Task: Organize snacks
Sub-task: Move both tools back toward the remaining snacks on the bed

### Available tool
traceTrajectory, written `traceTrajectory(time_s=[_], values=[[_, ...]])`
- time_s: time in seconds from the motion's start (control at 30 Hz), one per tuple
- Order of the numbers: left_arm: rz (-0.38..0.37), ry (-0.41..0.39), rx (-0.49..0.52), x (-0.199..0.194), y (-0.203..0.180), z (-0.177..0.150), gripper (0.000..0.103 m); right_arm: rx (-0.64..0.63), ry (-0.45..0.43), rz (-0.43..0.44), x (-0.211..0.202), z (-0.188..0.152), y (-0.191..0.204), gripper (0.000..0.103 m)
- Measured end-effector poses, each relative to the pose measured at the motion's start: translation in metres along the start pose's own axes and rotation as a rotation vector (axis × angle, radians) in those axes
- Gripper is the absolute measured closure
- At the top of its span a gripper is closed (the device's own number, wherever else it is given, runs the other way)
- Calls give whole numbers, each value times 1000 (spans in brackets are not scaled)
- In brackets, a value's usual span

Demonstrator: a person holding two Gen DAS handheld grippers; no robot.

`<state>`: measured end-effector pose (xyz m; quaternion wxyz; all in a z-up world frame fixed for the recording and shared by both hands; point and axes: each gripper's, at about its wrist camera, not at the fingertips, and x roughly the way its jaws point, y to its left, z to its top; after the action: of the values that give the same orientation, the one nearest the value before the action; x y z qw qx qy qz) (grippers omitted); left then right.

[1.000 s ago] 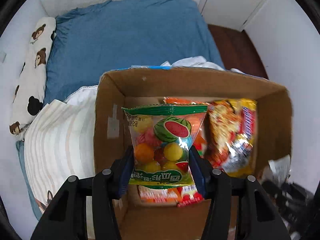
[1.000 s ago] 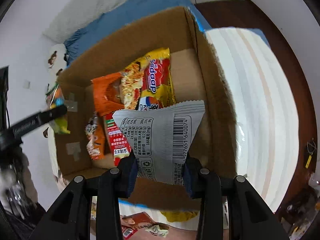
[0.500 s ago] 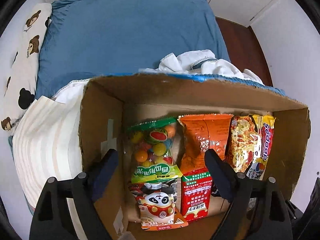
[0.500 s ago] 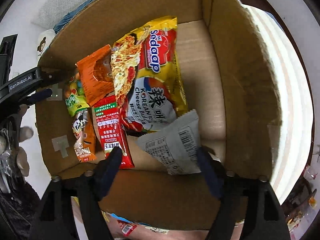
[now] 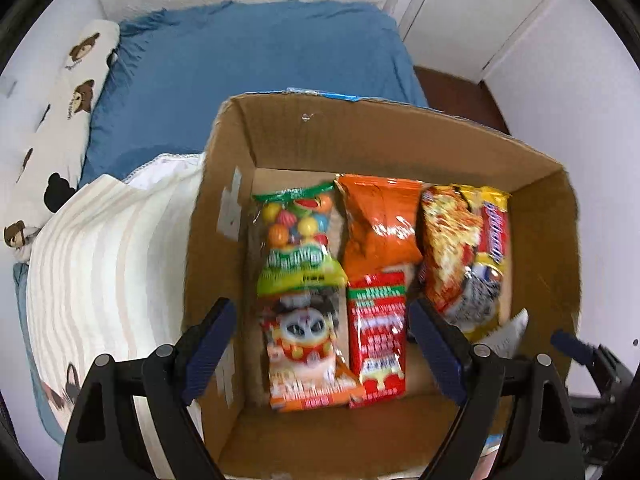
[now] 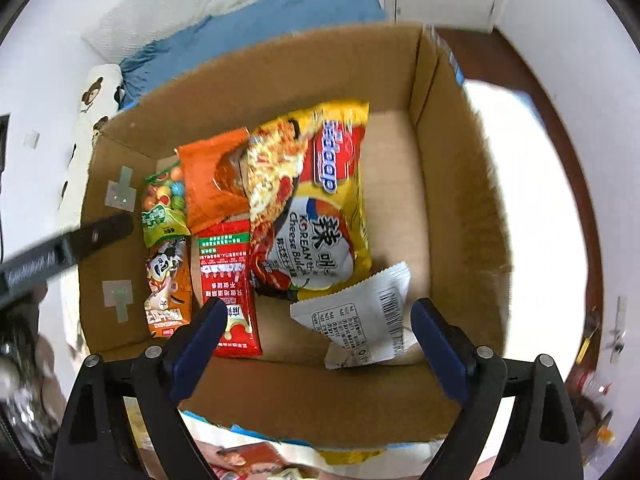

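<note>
Blue bedding [image 5: 248, 80] fills the upper part of the left wrist view, with a bear-print pillow [image 5: 60, 120] at the upper left of the frame and a striped blanket [image 5: 108, 276] at the left. On the bed sits an open cardboard box [image 5: 384, 148], its top flaps gone or folded away.

Inside the box, the snacks lie flat on the bottom in rows. At the left of the frame, a candy bag [image 5: 298, 236] with a green band lies above a panda-print packet [image 5: 306, 344]. Beside them, an orange packet [image 5: 378, 224] lies above a red packet [image 5: 378, 336]. Next comes a yellow noodle pack [image 6: 312, 204], the largest item. At the lower right of the box floor, a white packet [image 6: 360, 316] lies barcode side up, its upper edge just touching the noodle pack.

Both tongs are spread wide and grasp nothing. The left tongs [image 5: 320, 348] hang over the candy and panda packets; the right tongs [image 6: 316, 344] hang over the white packet.
</note>
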<state>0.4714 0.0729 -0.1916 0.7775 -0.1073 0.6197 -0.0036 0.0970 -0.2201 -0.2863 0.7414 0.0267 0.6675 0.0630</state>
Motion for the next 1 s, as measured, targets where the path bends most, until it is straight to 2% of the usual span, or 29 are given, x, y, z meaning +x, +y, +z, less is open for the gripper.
traceTrajectory(time_s=[0.1, 0.2, 0.4, 0.6, 0.83, 1.0], values=[[3, -64, 22, -23, -6, -25, 15, -21, -53, -9, -12, -12, 6, 8], [33, -126, 46, -44, -8, -42, 15, -37, -88, -14, -22, -25, 11, 8], [45, -235, 69, -88, -10, -72, 15, -51, -168, -6, -50, -49, 17, 8], [47, -314, 89, -123, -12, -102, 15, -64, -243, 16, -88, -76, 22, 8], [55, -336, 80, -142, -7, -146, 15, -62, -255, 96, -116, -120, 23, 8], [82, -254, 28, -120, 18, -198, 15, -27, -148, 173, -86, -169, 19, 8]])
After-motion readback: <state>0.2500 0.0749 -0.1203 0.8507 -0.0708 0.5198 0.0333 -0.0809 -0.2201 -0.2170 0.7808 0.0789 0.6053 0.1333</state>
